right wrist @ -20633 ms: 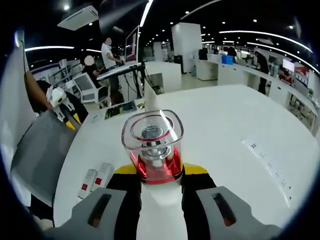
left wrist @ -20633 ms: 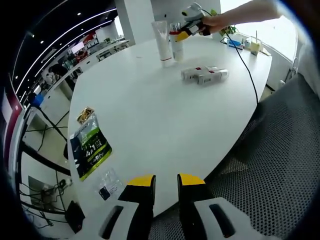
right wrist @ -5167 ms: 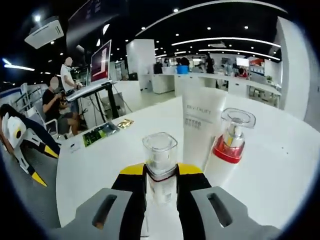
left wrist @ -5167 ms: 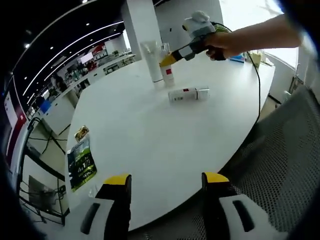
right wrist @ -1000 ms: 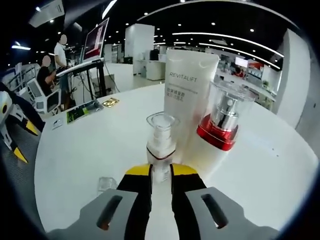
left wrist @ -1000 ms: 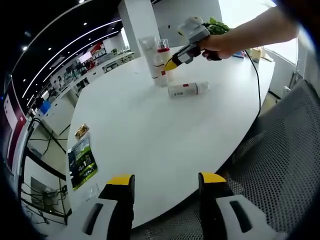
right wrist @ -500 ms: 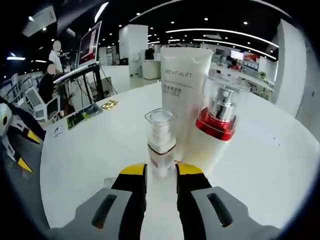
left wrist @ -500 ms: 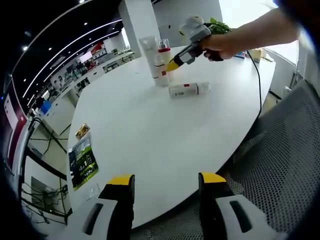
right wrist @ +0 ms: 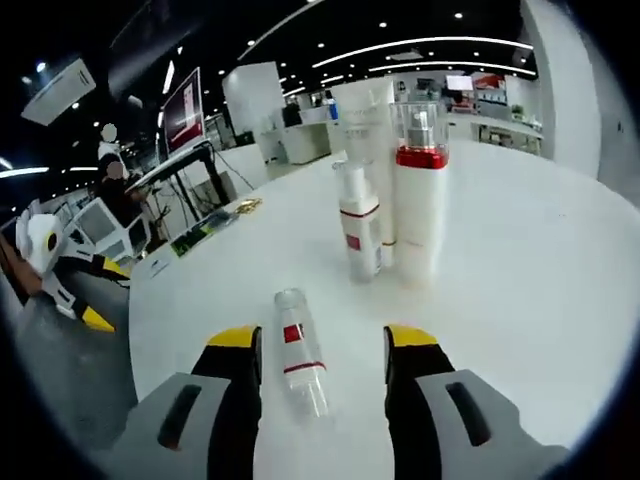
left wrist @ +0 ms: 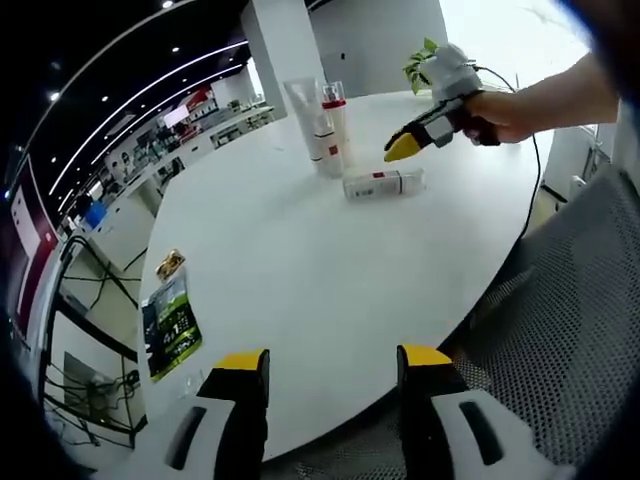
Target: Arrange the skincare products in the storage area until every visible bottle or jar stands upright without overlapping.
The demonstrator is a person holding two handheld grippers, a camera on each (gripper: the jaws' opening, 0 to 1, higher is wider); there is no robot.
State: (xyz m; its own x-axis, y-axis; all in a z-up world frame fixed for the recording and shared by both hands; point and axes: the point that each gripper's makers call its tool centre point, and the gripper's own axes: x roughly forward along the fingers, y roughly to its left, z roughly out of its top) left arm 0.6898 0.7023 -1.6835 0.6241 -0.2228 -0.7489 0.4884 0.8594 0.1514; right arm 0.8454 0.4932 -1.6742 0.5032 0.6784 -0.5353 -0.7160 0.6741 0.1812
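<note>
One small bottle [right wrist: 299,350] is lying on its side on the white table [right wrist: 520,300], low in the centre of the right gripper view, between the two jaws of the right gripper [right wrist: 322,345], which are spread wide and hold nothing. Above it in the same view, three products stand upright close together: a small pump bottle [right wrist: 358,225] with a red label, a tall white tube [right wrist: 366,140] behind it, and a bottle with a red collar [right wrist: 420,190] and a clear cap at the right. In my judgement the step in hand is the last one: the lying bottle must be taken and set upright near the group. The next move calls for closing the jaws on its body and turning it up without pushing the three standing ones, which look easy to tip. In the left gripper view the same group appears in the upper centre, with the lying bottle [left wrist: 384,183] just below it and the right gripper [left wrist: 404,146] hovering near it, held by a hand [left wrist: 495,112]. The left gripper [left wrist: 327,362] is at the bottom of that view, well apart from the products, jaws spread and empty, over the table edge. A green packet [left wrist: 170,330] lies at the left edge. I cannot tell whether the standing products touch each other, and the labels are too small to read.
</note>
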